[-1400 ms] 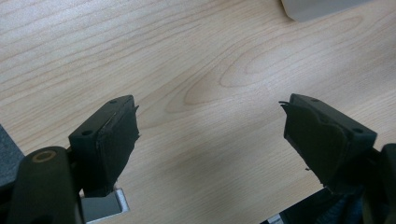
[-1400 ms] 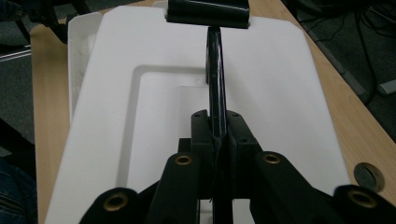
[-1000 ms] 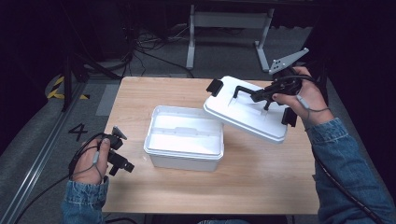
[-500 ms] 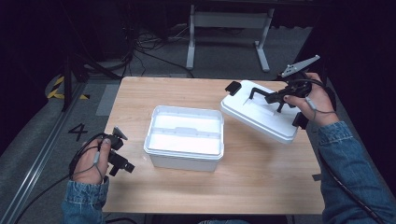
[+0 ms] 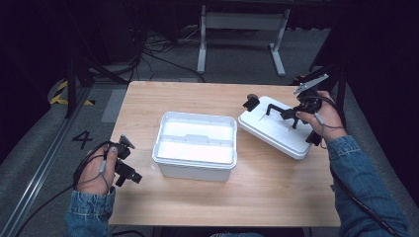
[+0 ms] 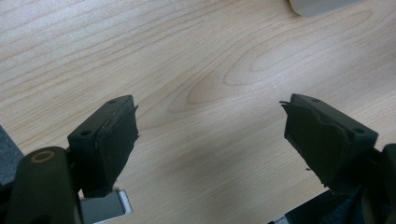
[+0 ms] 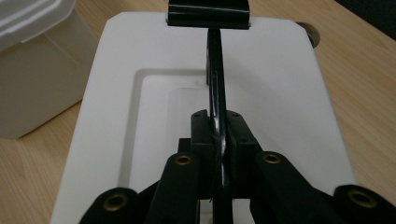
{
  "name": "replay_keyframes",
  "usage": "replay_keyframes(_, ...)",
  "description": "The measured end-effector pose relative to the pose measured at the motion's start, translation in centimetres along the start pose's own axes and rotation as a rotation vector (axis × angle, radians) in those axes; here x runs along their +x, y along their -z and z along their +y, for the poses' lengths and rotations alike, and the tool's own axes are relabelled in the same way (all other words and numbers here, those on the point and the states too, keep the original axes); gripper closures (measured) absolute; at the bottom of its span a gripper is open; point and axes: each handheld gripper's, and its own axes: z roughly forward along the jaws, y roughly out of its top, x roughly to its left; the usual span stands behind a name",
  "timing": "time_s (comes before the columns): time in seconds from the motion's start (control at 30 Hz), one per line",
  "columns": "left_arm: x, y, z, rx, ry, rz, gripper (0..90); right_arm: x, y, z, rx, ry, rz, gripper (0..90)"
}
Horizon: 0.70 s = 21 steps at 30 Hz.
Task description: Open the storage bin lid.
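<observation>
The right claw (image 7: 219, 135) is clamped on the thin black handle (image 7: 215, 79) of the white lid (image 5: 276, 129). The lid lies on the bench (image 5: 276, 197), seemingly flat, just right of the open white box (image 5: 195, 144). The left claw (image 6: 210, 135) stands wide apart with nothing between, low over bare wood near the bench's left edge.

I'm working in what looks like a lab or test studio: dark surroundings, loose cables (image 5: 148, 47) on grey floor, hazard-striped tape (image 5: 62, 92), a metal stand (image 5: 242, 29) behind my wooden table (image 5: 276, 197).
</observation>
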Motion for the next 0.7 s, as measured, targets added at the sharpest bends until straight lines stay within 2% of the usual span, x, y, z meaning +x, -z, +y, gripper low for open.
replay_keyframes(0.33, 0.0, -0.1, -0.1, -0.017, -0.019, -0.009, 18.1, 0.1, -3.0, -2.1, 0.021, -0.034, 0.017, 84.2)
replay_keyframes(0.4, 0.0, -0.1, -0.2, -0.011, -0.036, -0.002, 18.1, 0.1, -3.5, -2.3, 0.016, -0.029, 0.015, 84.2)
replay_keyframes(0.5, -0.2, -0.1, -0.3, 0.000, -0.055, -0.024, 18.1, 0.2, -4.0, -2.8, 0.001, -0.033, 0.023, 84.2)
replay_keyframes(0.7, -0.2, -0.1, -0.4, 0.011, -0.070, -0.035, 18.1, 0.4, -5.1, -3.6, -0.004, -0.042, 0.037, 84.2)
